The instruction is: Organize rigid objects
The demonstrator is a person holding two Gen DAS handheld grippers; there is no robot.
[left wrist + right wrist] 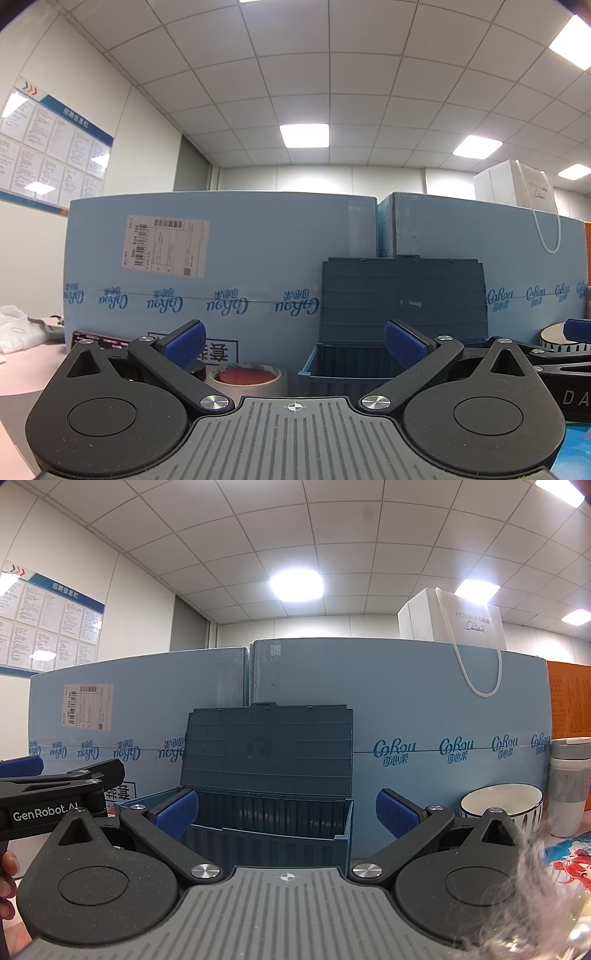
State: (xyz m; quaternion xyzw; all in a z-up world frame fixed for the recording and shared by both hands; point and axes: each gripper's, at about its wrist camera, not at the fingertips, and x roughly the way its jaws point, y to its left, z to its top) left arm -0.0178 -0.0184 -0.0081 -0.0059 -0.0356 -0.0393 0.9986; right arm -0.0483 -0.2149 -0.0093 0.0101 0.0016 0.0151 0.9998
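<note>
Two big pale-blue cartons (424, 709) stand side by side across the back of the desk (22, 373), printed with a band of dark-blue logos; the left one carries a white shipping label (166, 245). A white paper bag (461, 620) with cord handles sits on top of the right carton, and an orange box (569, 701) shows at the far right edge.

In front of the cartons stands the dark-blue storage box (269, 827), its ribbed lid (269, 753) swung up and leaning back against the cartons, the inside open to view.

The left gripper (293, 341) and right gripper (286, 810) both point at the box from the near side, each with its blue-padded fingers spread wide and holding nothing. In the right wrist view the left gripper's black body is seen just to the left.

Right of the box sit a white bowl (500, 803) with dark stripes and a grey-and-white tumbler (567, 786), near each other. Left of the box lies a roll of tape (247, 378) with a red centre, flat on the desk.
</note>
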